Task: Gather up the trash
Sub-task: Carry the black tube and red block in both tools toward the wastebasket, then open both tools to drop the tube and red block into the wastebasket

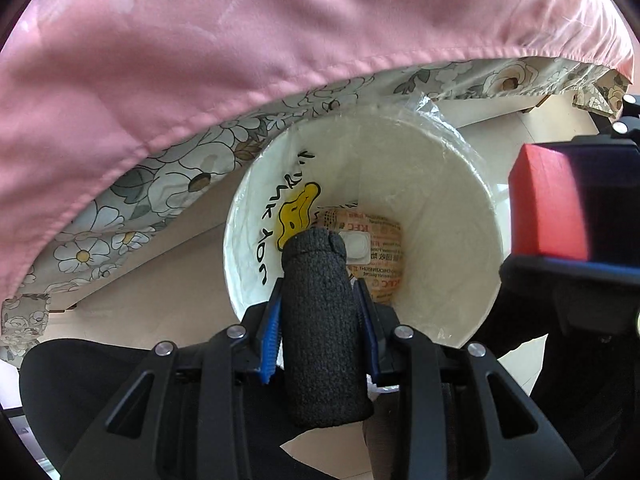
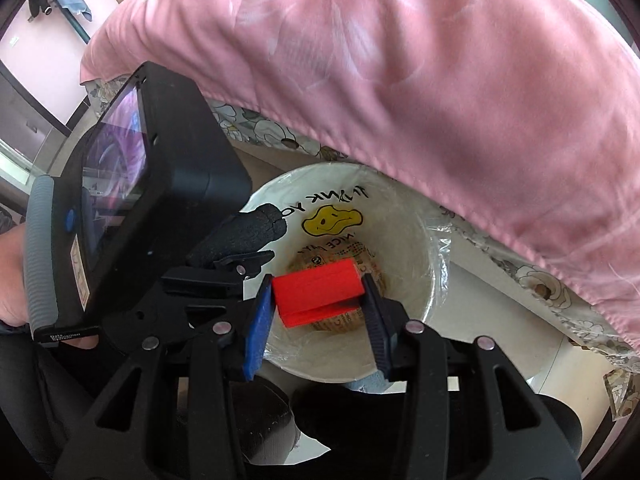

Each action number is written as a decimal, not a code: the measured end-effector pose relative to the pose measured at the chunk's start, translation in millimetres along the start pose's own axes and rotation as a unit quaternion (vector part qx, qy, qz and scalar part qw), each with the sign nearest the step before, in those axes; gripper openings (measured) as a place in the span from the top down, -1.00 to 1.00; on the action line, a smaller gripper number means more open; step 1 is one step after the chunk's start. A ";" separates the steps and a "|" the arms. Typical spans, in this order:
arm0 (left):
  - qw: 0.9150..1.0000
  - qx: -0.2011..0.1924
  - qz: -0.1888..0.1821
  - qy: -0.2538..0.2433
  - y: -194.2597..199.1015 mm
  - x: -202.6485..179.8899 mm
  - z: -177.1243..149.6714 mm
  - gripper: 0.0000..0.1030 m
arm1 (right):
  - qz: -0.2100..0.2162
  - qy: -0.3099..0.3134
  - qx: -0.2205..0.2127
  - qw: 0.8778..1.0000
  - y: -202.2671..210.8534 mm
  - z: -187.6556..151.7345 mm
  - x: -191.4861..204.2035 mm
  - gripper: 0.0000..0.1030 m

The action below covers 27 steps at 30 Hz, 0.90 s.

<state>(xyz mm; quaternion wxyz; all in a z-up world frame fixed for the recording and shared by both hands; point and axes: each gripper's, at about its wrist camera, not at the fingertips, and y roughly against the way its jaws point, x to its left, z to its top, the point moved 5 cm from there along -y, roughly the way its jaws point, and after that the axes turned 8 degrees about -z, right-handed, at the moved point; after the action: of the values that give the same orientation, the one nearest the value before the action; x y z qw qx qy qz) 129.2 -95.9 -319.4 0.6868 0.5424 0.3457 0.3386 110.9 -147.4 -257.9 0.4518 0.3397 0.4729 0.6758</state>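
Observation:
My left gripper (image 1: 319,292) is shut on a black knitted roll (image 1: 320,328), which stands upright between the blue pads. It hangs over the mouth of a white bin (image 1: 452,208) lined with a plastic bag that bears a yellow smiley (image 1: 298,216). A printed paper wrapper (image 1: 386,256) and a small white lid (image 1: 358,246) lie at the bin's bottom. My right gripper (image 2: 316,284) is shut on a red block (image 2: 320,292), also over the bin (image 2: 412,248). The black roll (image 2: 240,236) shows at its left.
A pink sheet (image 1: 280,40) hangs over a floral cloth (image 1: 160,184) just behind and above the bin. Pale floor (image 1: 532,132) lies to the bin's right. The left gripper's body with its screen (image 2: 160,160) and a person's hand (image 2: 12,272) fill the left side of the right wrist view.

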 end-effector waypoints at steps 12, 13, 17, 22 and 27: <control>0.999 0.030 -0.005 0.008 -32.3 4.8 10.1 0.30 | 0.004 0.004 0.029 1.000 -35.0 6.0 -5.6 0.09; 0.999 0.033 -0.006 0.009 -34.0 5.7 10.5 0.30 | 0.003 0.002 0.029 1.000 -35.8 6.1 -6.3 0.06; 0.999 0.035 -0.008 0.010 -37.3 7.5 11.0 0.09 | 0.001 -0.004 0.027 1.000 -37.8 9.8 -13.0 -0.18; 0.999 0.036 -0.010 0.012 -38.8 7.3 11.9 -0.19 | -0.002 -0.007 0.023 1.000 -37.1 12.5 -18.4 -0.29; 0.999 0.035 -0.017 0.007 -37.6 4.3 12.1 -0.46 | -0.006 -0.012 0.022 1.000 -35.2 9.3 -28.7 -0.44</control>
<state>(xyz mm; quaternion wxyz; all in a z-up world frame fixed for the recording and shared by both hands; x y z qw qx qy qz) 145.1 -105.4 -354.6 0.6706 0.5580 0.3714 0.3178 139.8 -166.0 -289.2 0.4536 0.3550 0.4844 0.6585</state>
